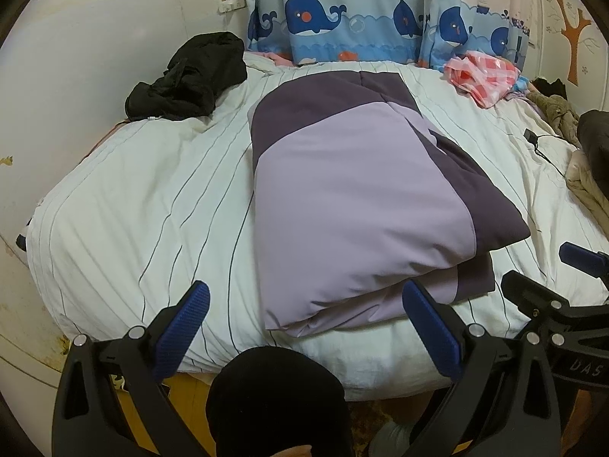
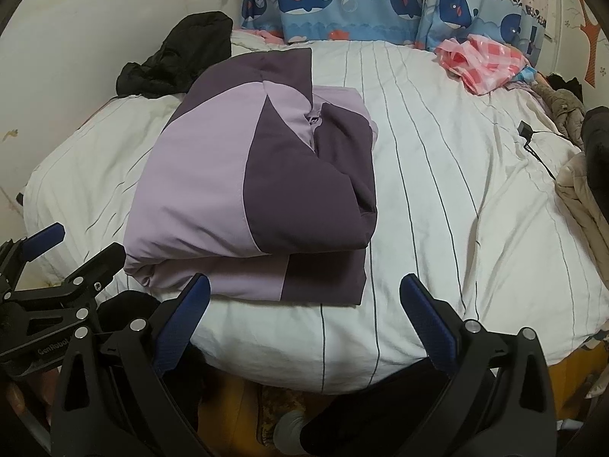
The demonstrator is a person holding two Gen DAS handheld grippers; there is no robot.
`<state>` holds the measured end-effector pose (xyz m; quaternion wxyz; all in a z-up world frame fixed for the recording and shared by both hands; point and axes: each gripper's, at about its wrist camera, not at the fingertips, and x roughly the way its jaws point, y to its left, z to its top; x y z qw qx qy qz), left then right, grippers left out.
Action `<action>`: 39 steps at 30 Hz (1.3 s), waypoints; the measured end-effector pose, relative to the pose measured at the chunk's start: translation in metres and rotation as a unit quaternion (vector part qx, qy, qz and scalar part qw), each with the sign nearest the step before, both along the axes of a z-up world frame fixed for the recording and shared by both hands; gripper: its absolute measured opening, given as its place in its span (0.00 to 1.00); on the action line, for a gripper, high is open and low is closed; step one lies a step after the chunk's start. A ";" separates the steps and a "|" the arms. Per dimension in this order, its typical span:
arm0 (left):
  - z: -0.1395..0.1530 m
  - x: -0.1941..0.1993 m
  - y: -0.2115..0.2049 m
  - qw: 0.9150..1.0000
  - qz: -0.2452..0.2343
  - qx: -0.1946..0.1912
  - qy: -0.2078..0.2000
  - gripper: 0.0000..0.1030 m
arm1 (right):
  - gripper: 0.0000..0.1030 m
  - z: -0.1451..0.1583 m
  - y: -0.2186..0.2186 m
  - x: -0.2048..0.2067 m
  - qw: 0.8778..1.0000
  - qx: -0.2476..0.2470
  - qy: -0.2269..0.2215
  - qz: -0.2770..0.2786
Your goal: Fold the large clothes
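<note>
A large garment in light and dark purple [image 1: 354,205] lies folded into a thick rectangle on the white striped bed [image 1: 152,209]; in the right wrist view the same garment [image 2: 251,190] sits left of centre. My left gripper [image 1: 304,327] hangs open just off the bed's near edge, its right fingertip close to the garment's near fold, nothing held. My right gripper [image 2: 304,316] is also open and empty, hovering over the near edge of the bed [image 2: 437,209] beside the garment's near right corner. Each gripper shows at the edge of the other's view.
A black garment [image 1: 190,76] is heaped at the bed's far left by the wall. A pink checked cloth [image 1: 483,72] lies far right below the whale-print curtain [image 1: 361,19]. A charger and cable [image 1: 533,139] and beige clothing [image 2: 582,198] lie along the right side. A person's dark knee [image 1: 274,400] is below.
</note>
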<state>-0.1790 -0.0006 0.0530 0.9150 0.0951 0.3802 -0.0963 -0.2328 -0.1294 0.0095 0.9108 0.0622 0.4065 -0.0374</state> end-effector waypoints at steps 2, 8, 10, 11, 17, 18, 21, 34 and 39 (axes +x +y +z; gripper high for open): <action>0.001 -0.001 -0.001 1.000 0.000 0.001 -0.001 0.94 | 0.93 0.000 0.000 0.000 1.000 0.001 0.001 0.001; 0.001 -0.001 -0.001 1.000 0.000 0.001 -0.002 0.94 | 0.93 -0.001 0.002 0.001 1.000 0.001 0.001 0.003; 0.003 -0.002 -0.002 1.000 0.001 0.000 -0.002 0.94 | 0.93 -0.001 0.002 0.001 1.000 0.002 0.002 0.004; 0.004 -0.001 -0.002 1.000 0.002 0.000 -0.002 0.94 | 0.93 -0.001 0.003 0.002 1.000 0.002 0.002 0.004; 0.005 0.000 -0.003 1.000 0.003 0.002 -0.002 0.94 | 0.93 -0.001 0.003 0.003 1.000 0.002 0.003 0.005; 0.005 -0.001 -0.003 1.000 0.003 0.001 -0.002 0.94 | 0.93 -0.001 0.003 0.003 1.000 0.001 0.003 0.005; 0.004 -0.002 -0.003 1.000 0.003 0.002 -0.003 0.94 | 0.93 -0.001 0.003 0.003 1.000 0.001 0.002 0.005; 0.003 -0.003 -0.005 1.000 0.005 0.003 -0.003 0.94 | 0.93 -0.001 0.002 0.004 1.000 0.000 0.002 0.005; 0.000 -0.001 -0.008 1.000 0.006 0.002 0.000 0.94 | 0.93 0.001 0.001 0.005 1.000 -0.001 0.001 0.004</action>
